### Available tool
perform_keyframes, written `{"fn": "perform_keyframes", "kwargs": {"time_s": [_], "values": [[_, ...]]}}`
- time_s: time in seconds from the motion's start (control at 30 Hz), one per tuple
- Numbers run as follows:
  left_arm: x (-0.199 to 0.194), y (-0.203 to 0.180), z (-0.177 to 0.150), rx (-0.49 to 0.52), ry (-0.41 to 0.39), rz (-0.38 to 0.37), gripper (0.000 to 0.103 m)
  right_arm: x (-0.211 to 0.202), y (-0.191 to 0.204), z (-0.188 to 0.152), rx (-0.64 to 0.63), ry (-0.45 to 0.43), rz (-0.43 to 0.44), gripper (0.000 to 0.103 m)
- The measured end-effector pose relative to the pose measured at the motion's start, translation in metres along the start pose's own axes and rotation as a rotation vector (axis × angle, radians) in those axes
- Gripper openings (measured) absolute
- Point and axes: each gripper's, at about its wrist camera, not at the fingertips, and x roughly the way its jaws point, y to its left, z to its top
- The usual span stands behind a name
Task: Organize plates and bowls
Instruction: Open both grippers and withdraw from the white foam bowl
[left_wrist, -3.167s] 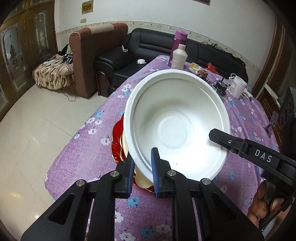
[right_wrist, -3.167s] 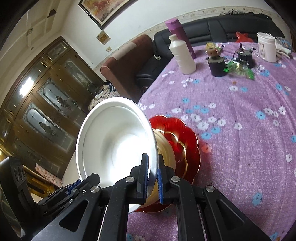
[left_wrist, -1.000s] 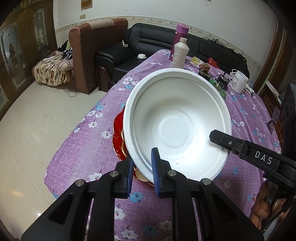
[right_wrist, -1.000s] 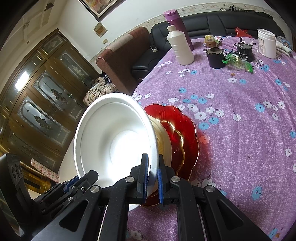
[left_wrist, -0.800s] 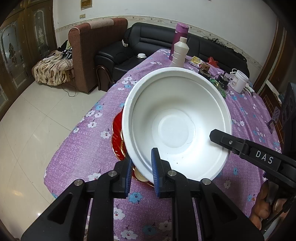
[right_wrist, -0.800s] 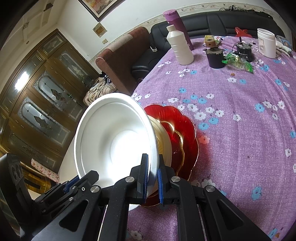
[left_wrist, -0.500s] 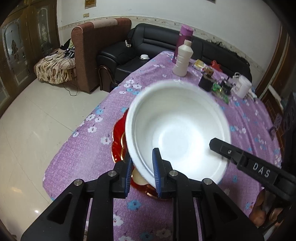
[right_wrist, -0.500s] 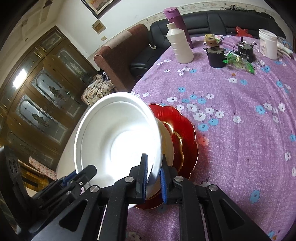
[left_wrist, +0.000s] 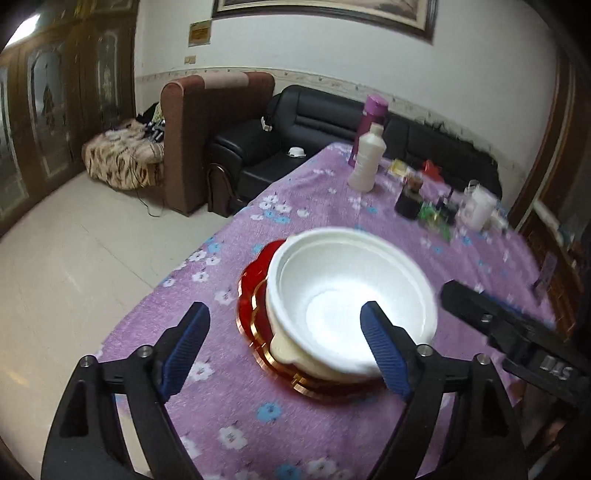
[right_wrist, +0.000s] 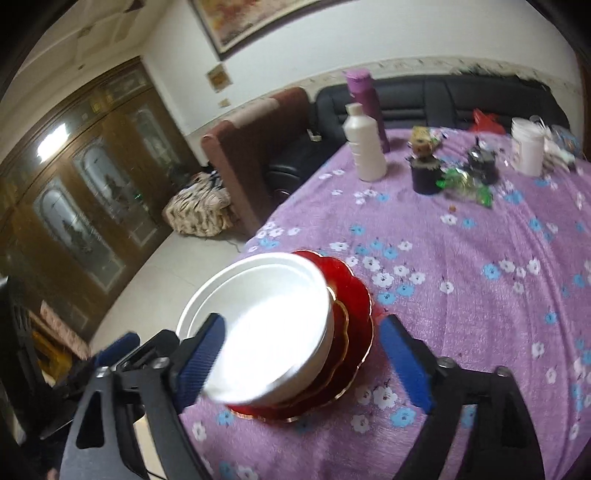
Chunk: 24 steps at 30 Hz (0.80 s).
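A large white bowl (left_wrist: 347, 302) sits on a cream bowl (left_wrist: 284, 347), on a stack of red gold-rimmed plates (left_wrist: 251, 288), on the purple flowered tablecloth (left_wrist: 295, 206). My left gripper (left_wrist: 291, 339) is open and empty, its blue-padded jaws spread wide near the stack, above it. My right gripper (right_wrist: 306, 362) is open and empty, drawn back from the white bowl (right_wrist: 266, 328) and red plates (right_wrist: 358, 306). The right gripper also shows in the left wrist view (left_wrist: 491, 317), at the right.
At the table's far end stand a white bottle (right_wrist: 364, 144), a purple flask (right_wrist: 364, 99), a dark cup (right_wrist: 424, 173), a white jar (right_wrist: 528, 146) and small clutter. A black sofa (left_wrist: 280, 144) and a brown armchair (left_wrist: 207, 122) stand beyond the table's left edge.
Both grippers were shut on the white bowl's rim, holding it tilted over the stack. Now both have opened and pulled back, and the bowl rests on the stack.
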Motion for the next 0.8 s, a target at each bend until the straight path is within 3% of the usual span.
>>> {"fn": "perform_keyframes", "kwargs": {"time_s": [0.03,0.2,0.3,0.57,0.8], "values": [[0.000,-0.002,-0.001,0.012,0.003,0.008,0.085,-0.004,0.002,-0.003,-0.033,0.001,-0.003,0.103],[0.001,-0.005,-0.013,0.051,0.022,0.019,0.085,-0.022,0.011,-0.023,-0.211,-0.021,-0.063,0.103],[0.002,-0.010,-0.017,0.097,0.008,0.063,0.088,-0.028,0.013,-0.033,-0.282,-0.029,-0.085,0.102],[0.000,-0.020,-0.019,0.151,-0.005,0.078,0.102,-0.029,0.015,-0.043,-0.327,-0.015,-0.092,0.103],[-0.001,-0.020,-0.020,0.149,-0.003,0.072,0.103,-0.029,0.028,-0.048,-0.394,-0.009,-0.091,0.102]]}}
